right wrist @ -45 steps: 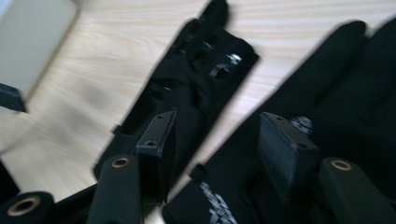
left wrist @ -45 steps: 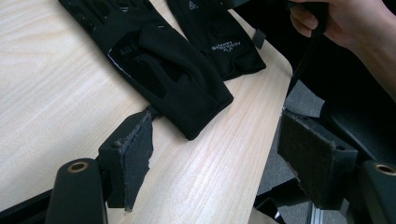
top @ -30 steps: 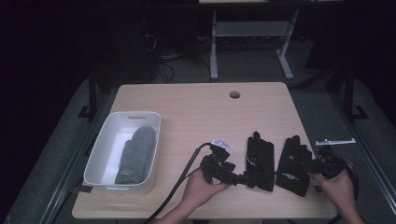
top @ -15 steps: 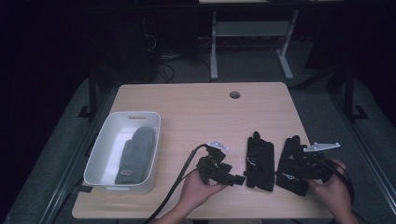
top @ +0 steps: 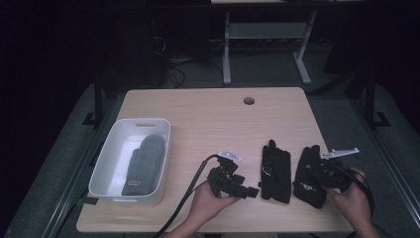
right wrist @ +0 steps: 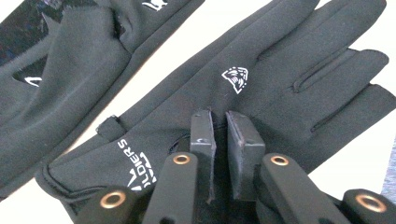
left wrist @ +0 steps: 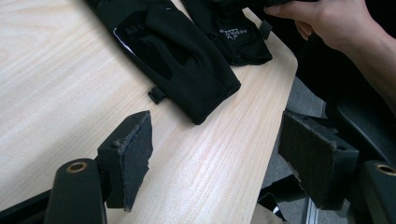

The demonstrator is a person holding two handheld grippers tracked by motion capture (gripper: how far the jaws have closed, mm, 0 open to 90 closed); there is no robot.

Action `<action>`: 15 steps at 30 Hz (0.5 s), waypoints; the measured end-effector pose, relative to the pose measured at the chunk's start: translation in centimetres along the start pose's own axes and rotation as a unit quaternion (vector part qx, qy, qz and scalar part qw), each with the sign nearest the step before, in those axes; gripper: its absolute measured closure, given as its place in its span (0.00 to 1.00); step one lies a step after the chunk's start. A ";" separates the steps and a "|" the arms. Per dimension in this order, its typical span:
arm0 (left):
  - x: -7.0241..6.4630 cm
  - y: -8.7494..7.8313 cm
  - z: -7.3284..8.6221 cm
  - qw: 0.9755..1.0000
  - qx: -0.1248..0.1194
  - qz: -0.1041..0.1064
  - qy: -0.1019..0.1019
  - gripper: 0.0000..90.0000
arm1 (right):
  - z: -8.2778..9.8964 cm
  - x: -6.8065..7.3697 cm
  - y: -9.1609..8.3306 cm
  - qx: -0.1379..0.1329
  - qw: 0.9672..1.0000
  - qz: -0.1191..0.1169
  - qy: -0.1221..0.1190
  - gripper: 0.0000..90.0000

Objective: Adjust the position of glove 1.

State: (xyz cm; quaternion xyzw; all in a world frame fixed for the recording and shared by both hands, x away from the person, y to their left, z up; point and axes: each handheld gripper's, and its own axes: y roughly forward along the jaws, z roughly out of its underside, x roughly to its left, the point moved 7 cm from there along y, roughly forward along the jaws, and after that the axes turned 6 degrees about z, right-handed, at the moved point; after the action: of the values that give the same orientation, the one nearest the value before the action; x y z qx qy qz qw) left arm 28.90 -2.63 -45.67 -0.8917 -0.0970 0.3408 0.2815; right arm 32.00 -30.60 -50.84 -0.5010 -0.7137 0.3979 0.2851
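Two black gloves lie near the table's front right. My right gripper [top: 319,174] rests on the right-hand glove [top: 308,184]. Its jaws have just been closing and now pinch a fold of that glove's back [right wrist: 261,79] between the pads; the gripper [right wrist: 220,127] sits just below the small white logo. The left-hand glove [top: 276,171] lies flat beside it, and part of it [right wrist: 60,60] is visible in the right gripper view. My left gripper [top: 249,191] hovers low near the front edge. It [left wrist: 219,140] stands open and empty, short of the near glove's cuff [left wrist: 187,60].
A white bin [top: 111,159] at the front left holds a grey mitten [top: 143,163]. The table's front corner [left wrist: 280,74] lies just beyond the gloves. A cable hole [top: 249,100] sits near the far edge. Light wood [top: 208,124] stretches across the middle.
My right gripper has edged a little to the left onto the right-hand glove. The left hand, the other glove and the bin have not moved.
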 end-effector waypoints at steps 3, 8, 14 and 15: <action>0.1 -0.1 0.0 1.000 0.001 -0.002 0.001 0.29 | 0.0 -0.2 -0.2 -0.003 1.000 -0.007 0.010 0.93; 0.1 -0.2 -0.1 1.000 -0.001 -0.002 0.001 0.29 | -0.2 -0.5 -0.7 -0.006 1.000 -0.008 0.014 0.94; 0.1 -0.2 -0.1 1.000 -0.002 -0.003 0.003 0.29 | -0.6 -0.8 -1.7 -0.018 1.000 -0.004 0.014 0.97; 0.1 -0.3 -0.2 1.000 -0.001 -0.003 0.001 0.29 | -0.8 -0.8 -2.0 -0.022 1.000 -0.005 0.012 0.97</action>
State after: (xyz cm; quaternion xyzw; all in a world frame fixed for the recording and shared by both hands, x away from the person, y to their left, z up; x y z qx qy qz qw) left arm 29.06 -2.44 -45.45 -0.8920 -0.0992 0.3390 0.2820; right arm 31.93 -31.50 -48.73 -0.5086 -0.7210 0.3747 0.2849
